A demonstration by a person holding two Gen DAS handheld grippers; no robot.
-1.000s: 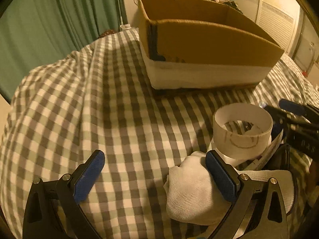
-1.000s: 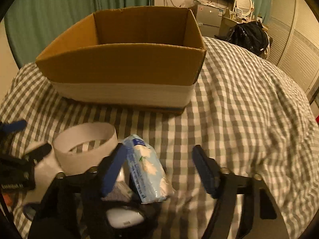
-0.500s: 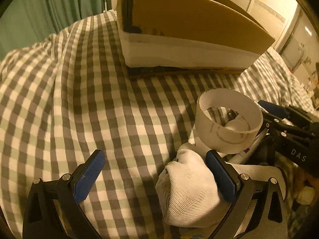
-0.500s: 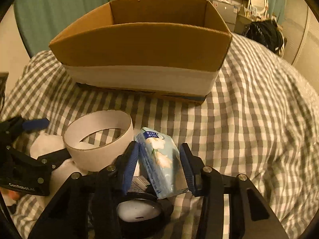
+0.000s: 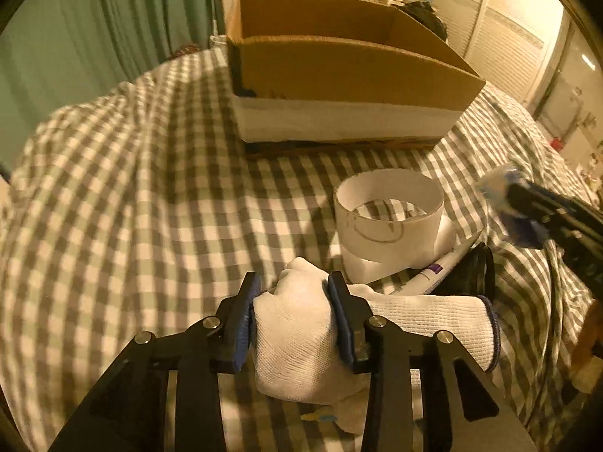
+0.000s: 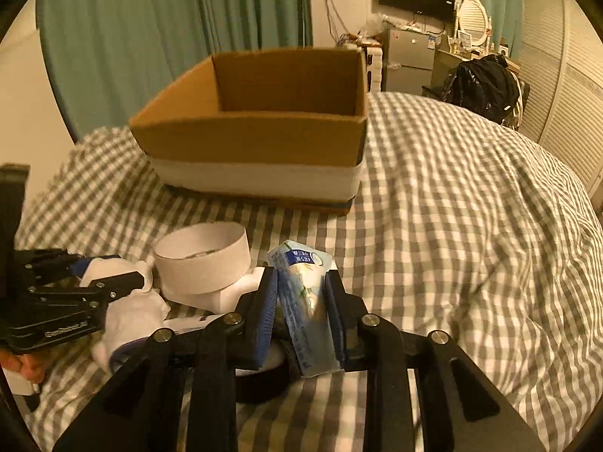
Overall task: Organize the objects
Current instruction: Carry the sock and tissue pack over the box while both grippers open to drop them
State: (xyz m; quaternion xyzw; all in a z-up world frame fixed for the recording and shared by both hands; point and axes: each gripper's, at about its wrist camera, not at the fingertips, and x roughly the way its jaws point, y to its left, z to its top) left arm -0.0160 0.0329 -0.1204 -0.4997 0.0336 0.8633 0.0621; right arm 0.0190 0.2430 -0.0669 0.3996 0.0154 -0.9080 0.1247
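**Both grippers clamped on items in front of the cardboard box**

The left gripper point(image 5: 292, 310) has its blue-padded fingers pressed against both sides of a balled white knitted glove point(image 5: 297, 342), squeezing the fabric between them. The glove's ribbed cuff with a dark edge trails off to the right over the grey-and-white checked bedspread point(image 5: 132, 196).

The right gripper point(image 6: 303, 310) is closed on a pale blue plastic packet with a white floral print and a dark blue label point(image 6: 307, 301). The packet stands roughly upright between the pads, its top poking out above the fingertips. In the left wrist view the same packet shows blurred at the right edge, clear of the bedspread.

Between the two grippers a white paper ring standing on its edge point(image 5: 388, 214) rests on a white base beneath it. Just beside it lies a white tube with a purple band point(image 5: 437, 267), leaning against a dark round object point(image 5: 471, 271) whose nature I cannot tell.

Beyond these items an open brown cardboard box with a white band around its lower part point(image 6: 264, 139) sits on the bedspread, well apart from both grippers. Green curtains point(image 6: 169, 30) hang behind it.
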